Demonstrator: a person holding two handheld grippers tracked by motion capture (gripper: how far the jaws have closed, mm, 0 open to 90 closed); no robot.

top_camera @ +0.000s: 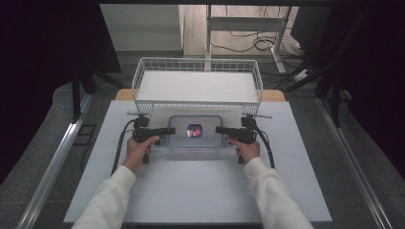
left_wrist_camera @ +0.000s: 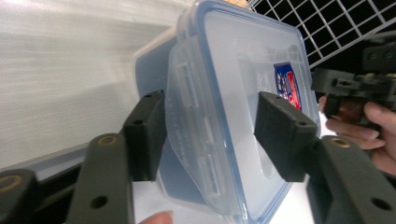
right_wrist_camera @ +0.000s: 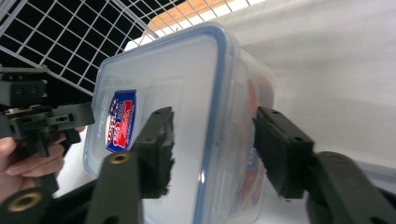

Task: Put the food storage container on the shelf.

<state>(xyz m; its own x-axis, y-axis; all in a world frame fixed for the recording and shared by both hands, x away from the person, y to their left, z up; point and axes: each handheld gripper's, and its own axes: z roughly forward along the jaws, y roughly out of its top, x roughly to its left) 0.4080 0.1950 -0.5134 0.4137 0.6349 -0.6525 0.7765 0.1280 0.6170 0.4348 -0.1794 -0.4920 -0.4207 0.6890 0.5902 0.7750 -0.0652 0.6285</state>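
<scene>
A clear plastic container (top_camera: 195, 138) with a blue-rimmed snap lid and a red-and-blue sticker (top_camera: 194, 130) lies flat on the white table, just in front of the wire basket. My left gripper (top_camera: 171, 130) is at its left end. In the left gripper view the open jaws (left_wrist_camera: 210, 135) straddle the lid's side flap on the container (left_wrist_camera: 243, 84). My right gripper (top_camera: 218, 130) is at the right end. There the open jaws (right_wrist_camera: 215, 154) stand either side of the lid's rim on the container (right_wrist_camera: 173, 79). Neither pair of pads presses on the plastic.
A white wire basket (top_camera: 197, 64) stands at the back of the table (top_camera: 200, 186), close behind the container. The table's near half is bare white surface, bounded by metal rails left and right. Desk legs and cables lie on the floor beyond.
</scene>
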